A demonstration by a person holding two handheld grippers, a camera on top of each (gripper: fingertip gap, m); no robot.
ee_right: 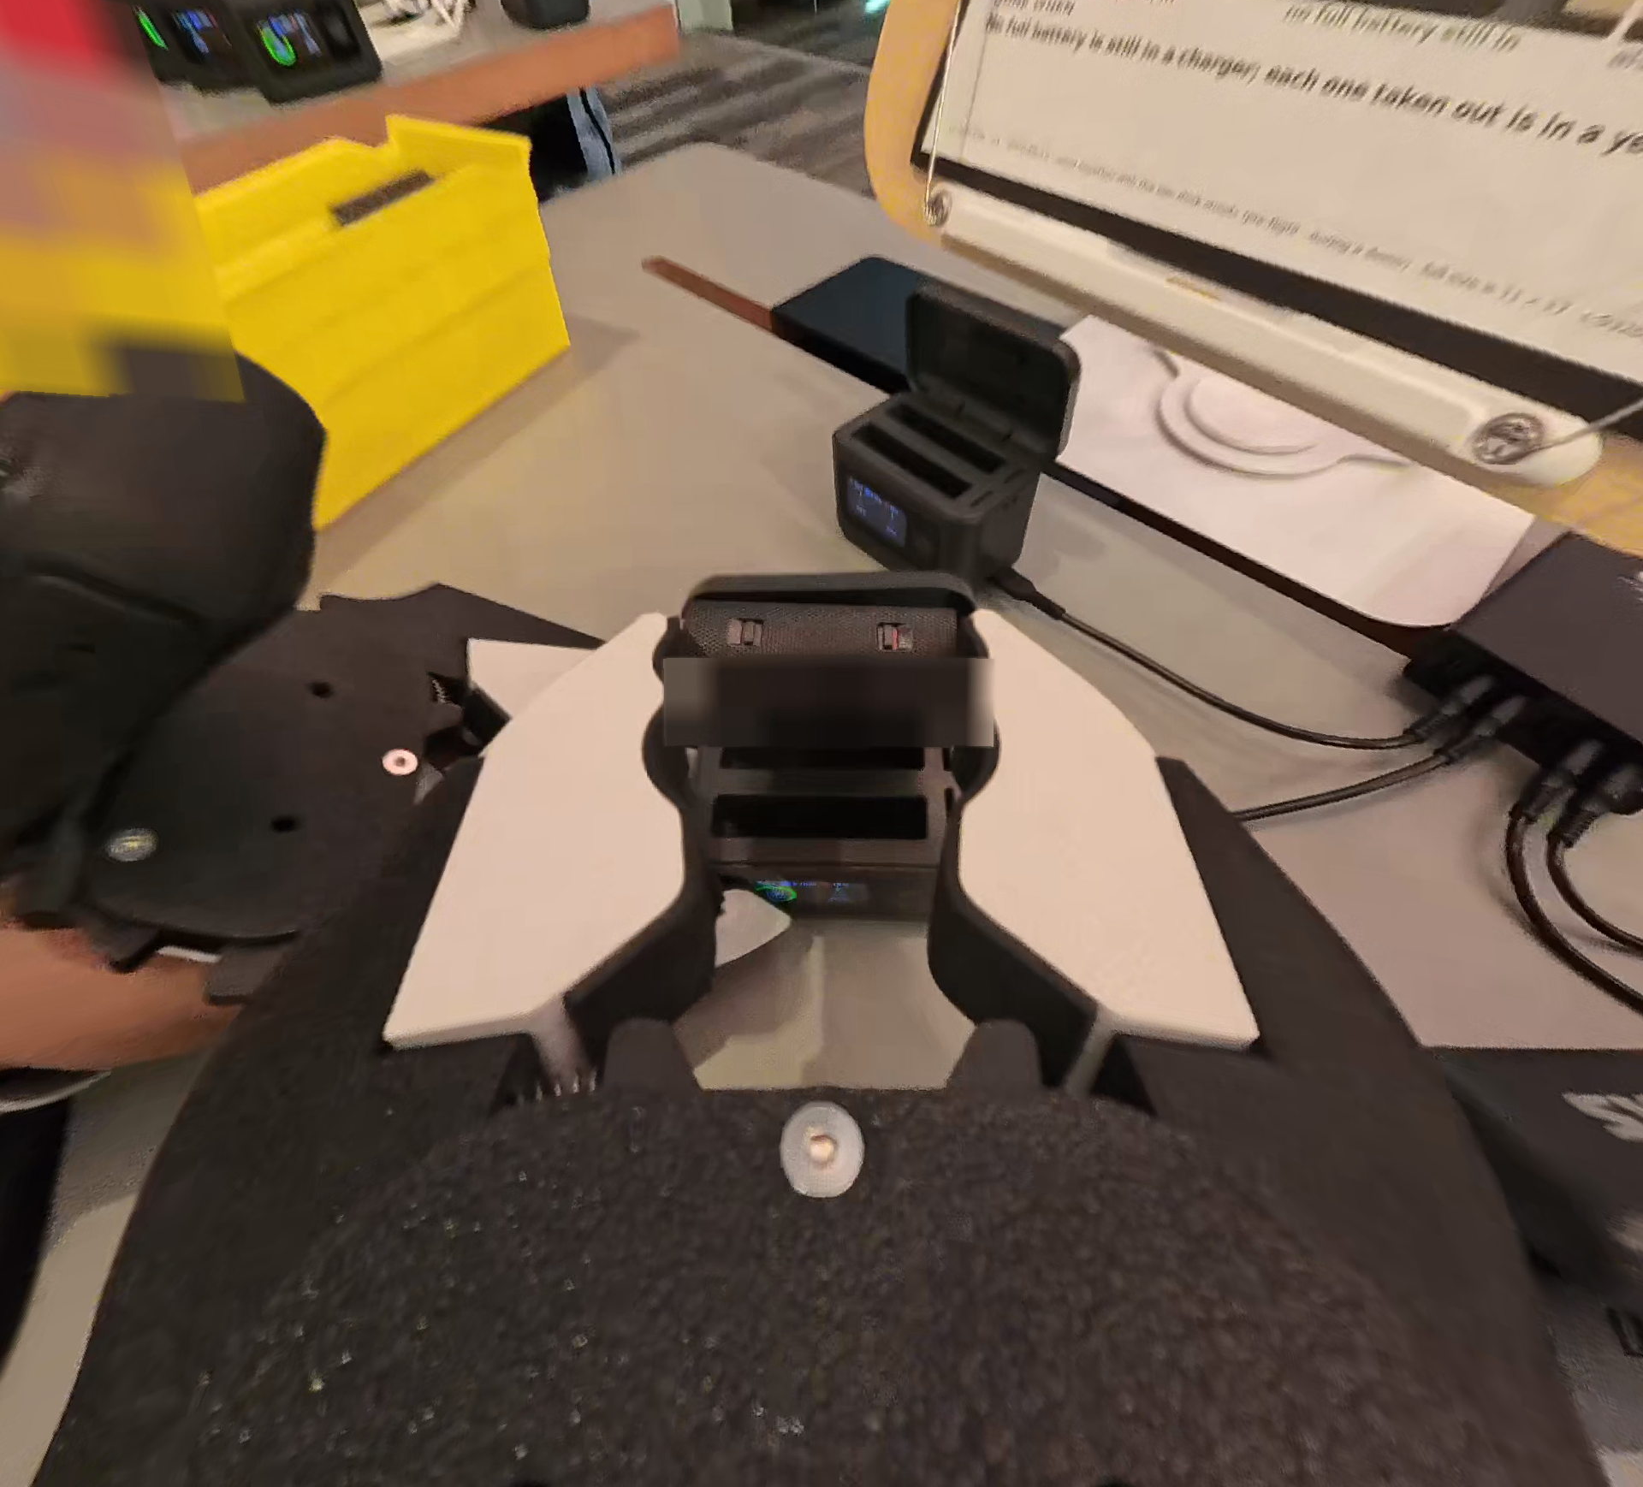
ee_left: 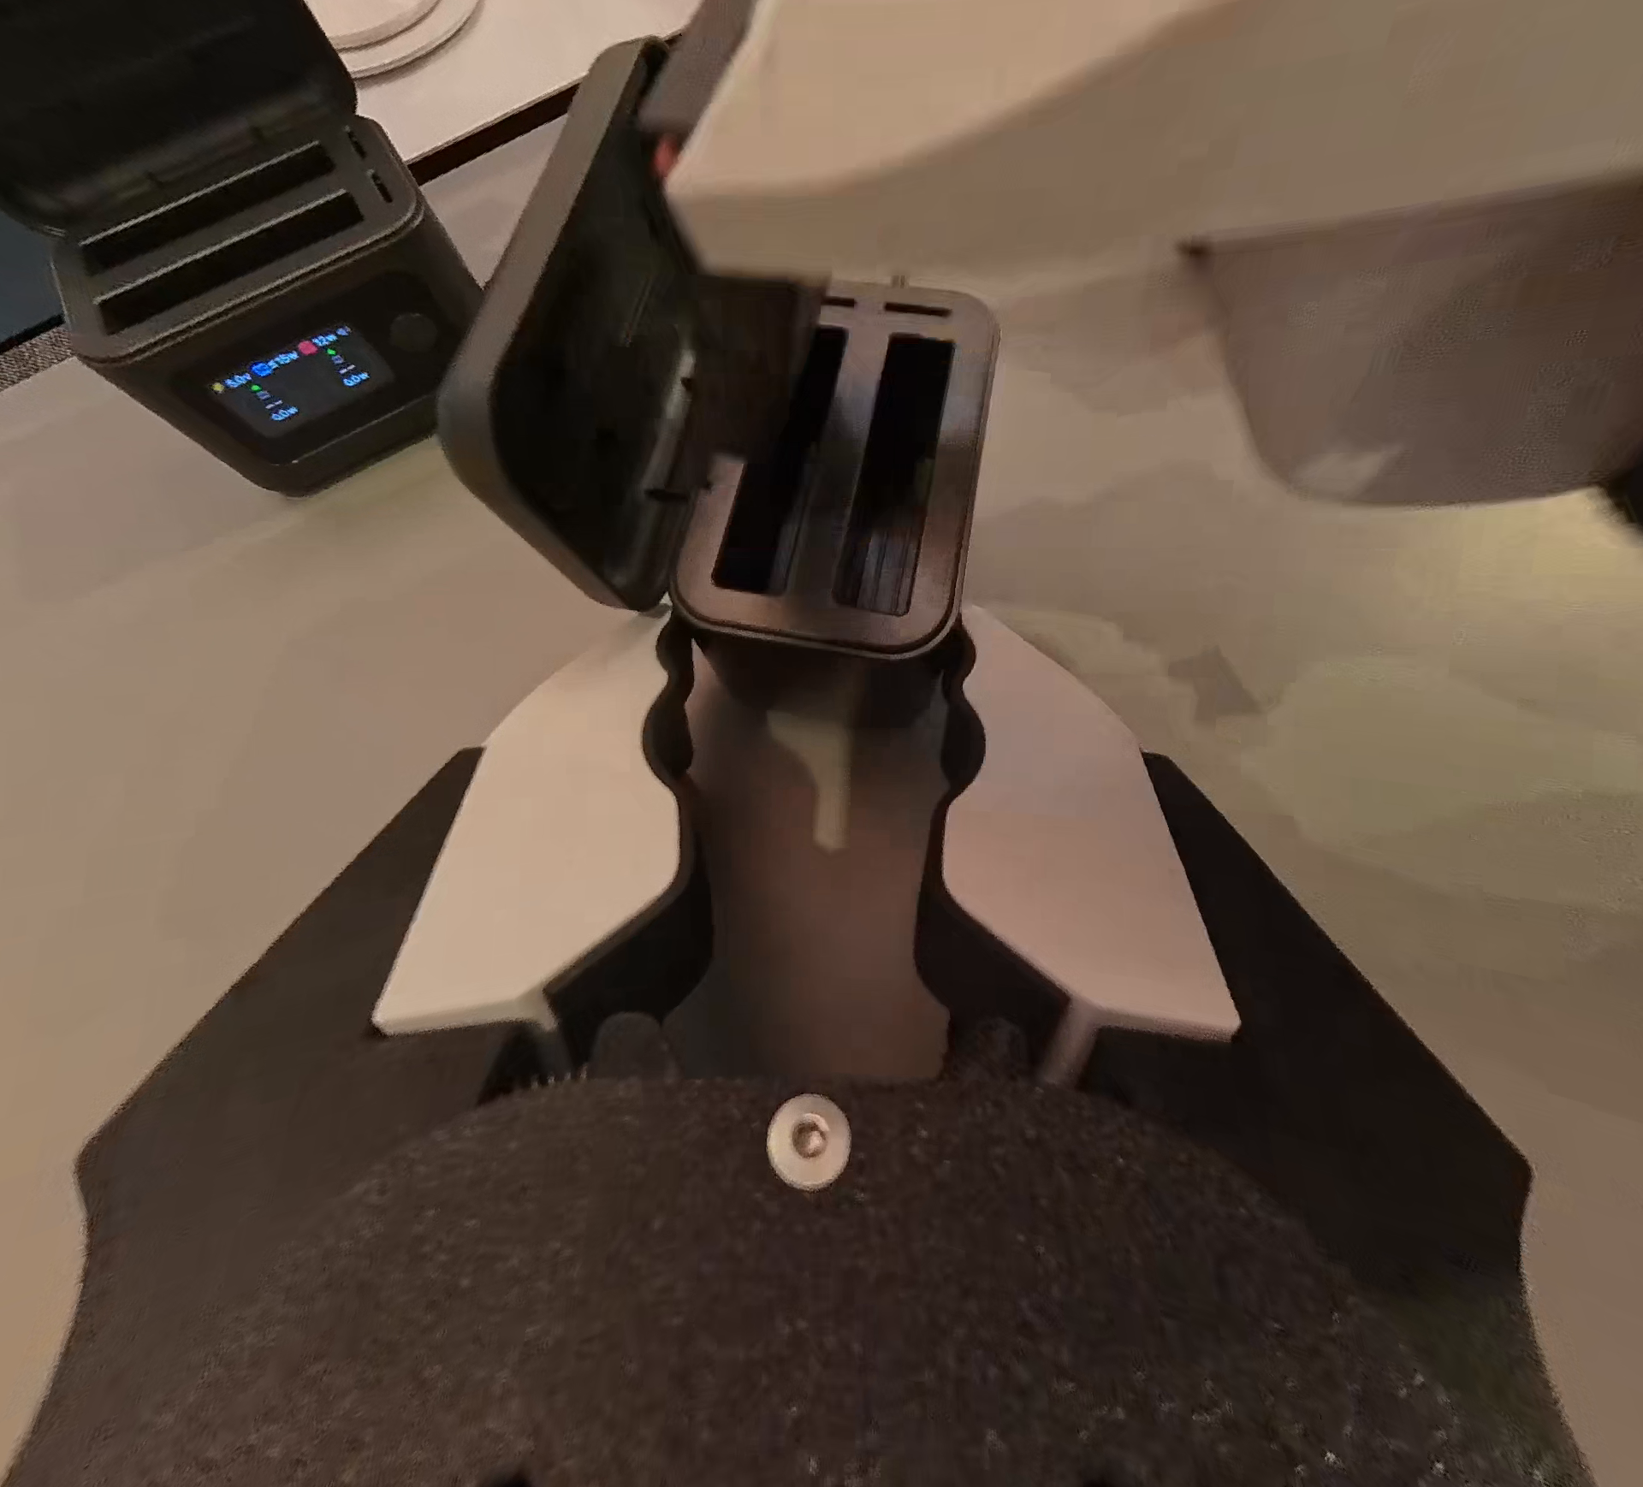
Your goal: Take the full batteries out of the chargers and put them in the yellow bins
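Lifting stage, item one: battery (ee_right: pixel 818 631), dark, flat, textured top edge with two small catches, pinched between the fingers of the right gripper (ee_right: pixel 822 680). It stands upright over the slot nearest the lid of the near charger (ee_right: pixel 822 849); whether its lower end is clear of the slot cannot be told, as a blurred patch covers that part.

Near charger: dark box, lid (ee_left: pixel 569 342) swung open, small lit screen on its front. The two other slots look dark and empty. The left gripper (ee_left: pixel 818 671) has its fingers pressed against the sides of the body, steadying it on the table (ee_left: pixel 222 733).

Second charger (ee_left: pixel 240 333): well apart, lid open, screen lit, both visible slots apparently empty.

Yellow bin (ee_right: pixel 382 289): far left on the table, well apart from the battery. A dark strip shows at its top edge; possibly a battery, but the view is too blurred to say.

Remaining, by judgement: draw the battery free, carry it across, drop it in the bin.
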